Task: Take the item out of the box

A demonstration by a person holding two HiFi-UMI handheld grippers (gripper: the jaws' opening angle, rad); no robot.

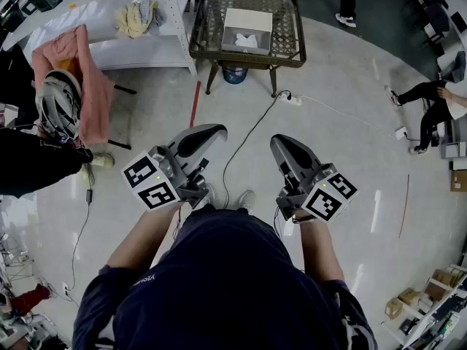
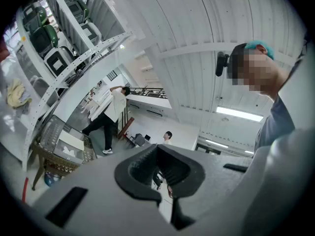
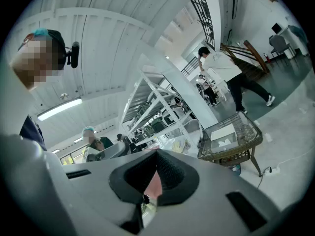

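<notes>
Approach pending, I judge: left gripper (image 1: 214, 130) and right gripper (image 1: 282, 144), jaws clenched empty, sit well apart from the box (image 1: 248, 19) on the table (image 1: 248, 59), item (image 1: 246, 41) inside; next, close in and open.

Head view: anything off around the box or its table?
Nothing spilled or damaged. The box sits upright on the table, open, white item inside. Only oddities: a power strip and cable trail over the floor by the table's legs, and a red strip lies nearby. Left gripper and right gripper are shut, empty.
</notes>
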